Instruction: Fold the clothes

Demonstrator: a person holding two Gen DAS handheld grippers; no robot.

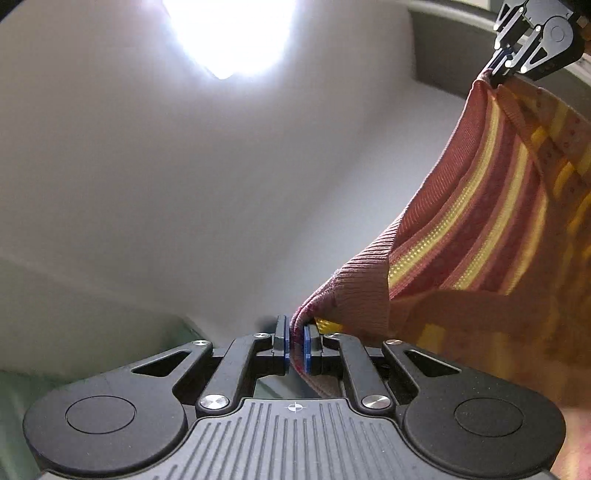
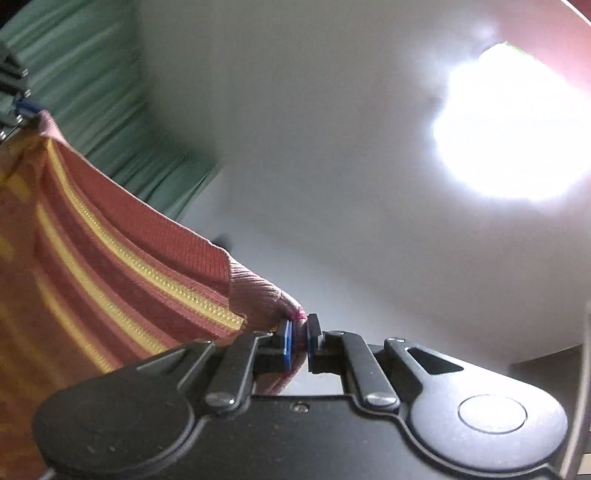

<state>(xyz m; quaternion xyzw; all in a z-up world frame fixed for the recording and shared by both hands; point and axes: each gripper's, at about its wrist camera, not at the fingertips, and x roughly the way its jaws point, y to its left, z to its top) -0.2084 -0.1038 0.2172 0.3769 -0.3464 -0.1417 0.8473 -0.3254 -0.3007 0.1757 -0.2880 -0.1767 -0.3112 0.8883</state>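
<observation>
1. My left gripper (image 1: 295,345) has its jaws pinching a ribbed edge of the striped garment (image 1: 480,221); the cloth runs up toward 1 o'clock in the left view.
2. My right gripper (image 2: 298,341) has its jaws pinching another ribbed bit of the same garment; from there the cloth runs off toward 10 o'clock in the right view.
3. Each view shows the other gripper at the far end of that top edge, so the garment hangs in the air between my two grips, its edge sagging in the middle. Both cameras tilt up at the ceiling and its light (image 1: 229,33); no worktop shows.
4. I judge this a spread-and-hold, which would fit opening the garment out or carrying it toward a fold.
5. To do it well: keep both pinches firm, hold the grips level, and draw apart until the edge runs straight, without stretching the knit.
</observation>
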